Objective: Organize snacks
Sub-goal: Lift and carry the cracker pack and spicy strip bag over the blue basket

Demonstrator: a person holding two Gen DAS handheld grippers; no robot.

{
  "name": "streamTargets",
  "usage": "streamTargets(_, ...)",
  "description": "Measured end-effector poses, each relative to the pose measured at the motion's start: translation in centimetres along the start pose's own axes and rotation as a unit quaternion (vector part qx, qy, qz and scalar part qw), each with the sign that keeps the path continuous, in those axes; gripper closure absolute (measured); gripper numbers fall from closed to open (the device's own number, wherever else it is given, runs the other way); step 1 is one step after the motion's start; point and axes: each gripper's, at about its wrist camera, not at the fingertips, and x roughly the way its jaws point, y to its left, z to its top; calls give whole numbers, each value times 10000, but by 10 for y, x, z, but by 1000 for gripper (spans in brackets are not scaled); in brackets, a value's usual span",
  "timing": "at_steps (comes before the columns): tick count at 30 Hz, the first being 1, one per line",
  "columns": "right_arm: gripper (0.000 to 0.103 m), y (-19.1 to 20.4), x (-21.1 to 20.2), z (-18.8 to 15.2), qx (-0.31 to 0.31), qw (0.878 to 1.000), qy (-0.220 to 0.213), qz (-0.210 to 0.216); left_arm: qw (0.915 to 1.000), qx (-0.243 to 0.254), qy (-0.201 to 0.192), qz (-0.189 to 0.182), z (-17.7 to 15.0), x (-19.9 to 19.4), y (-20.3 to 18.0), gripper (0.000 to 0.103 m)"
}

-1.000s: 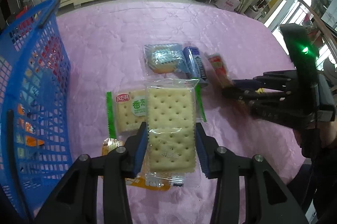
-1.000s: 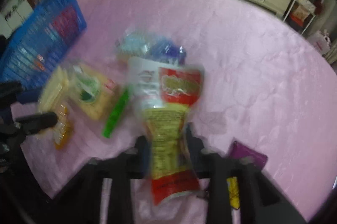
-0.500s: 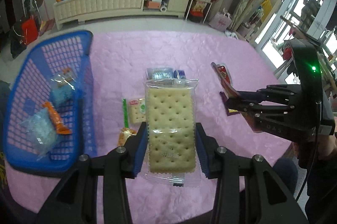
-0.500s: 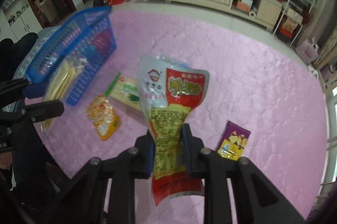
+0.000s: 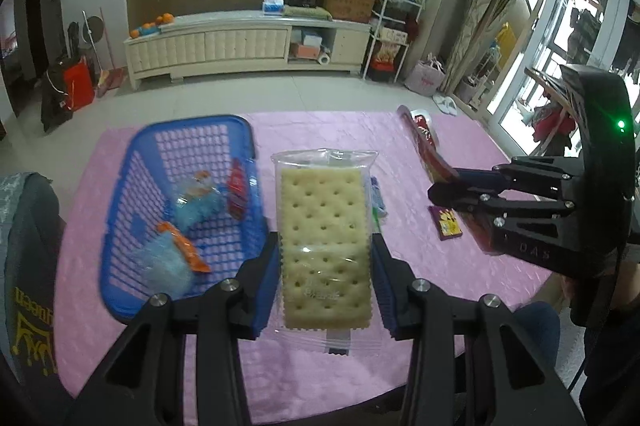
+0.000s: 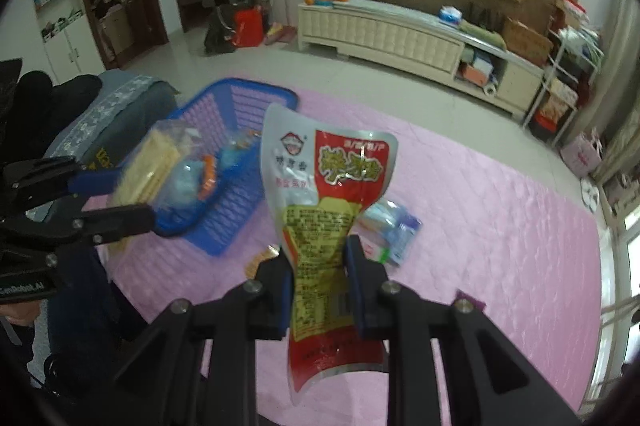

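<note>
My left gripper point(image 5: 325, 268) is shut on a clear-wrapped cracker pack point(image 5: 323, 242) and holds it high above the pink table, just right of the blue basket point(image 5: 132, 161). My right gripper point(image 6: 318, 280) is shut on a red and silver snack pouch point(image 6: 326, 193), also lifted. The right gripper shows in the left wrist view point(image 5: 440, 185), still holding the pouch point(image 5: 424, 141). The left gripper shows in the right wrist view point(image 6: 112, 197) beside the basket point(image 6: 224, 234). The basket holds a few wrapped snacks point(image 5: 196, 201).
A purple packet point(image 5: 445, 222) and a blue-wrapped snack point(image 5: 378, 195) lie on the pink tablecloth point(image 5: 320, 129). In the right wrist view, clear blue packs point(image 6: 394, 226) and a purple packet point(image 6: 474, 304) lie on the table. A grey-covered chair point(image 6: 120, 97) stands by the basket.
Both grippers have risen well above the table with their snacks. The left gripper has swung toward the basket, which now sits close on its left.
</note>
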Motion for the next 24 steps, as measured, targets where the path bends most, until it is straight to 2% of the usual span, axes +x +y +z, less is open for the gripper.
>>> streamTargets(5,76,37,6,28,-358,9993,-66,19,9997,-67,-138,169,3,-17,41,63)
streamTargets(9,76,60,18,53,-674,9977,-104,47,9990,-168,-42,423,3,-24,80,63)
streamTargets(14,76,81,43,77,-1036,9946,-10,97,9979,-422,119,485,5,-21,119,63)
streamTargets(18,76,93,64,89,-1341,9908,132,151,9967,-601,307,448,6,-14,138,63)
streamTargets(21,76,100,83,97,-1552,9873,260,203,9963,-541,472,475,7,-3,145,63)
streamTargets(24,75,104,107,103,-1749,9834,408,267,9957,-535,689,322,6,4,147,63)
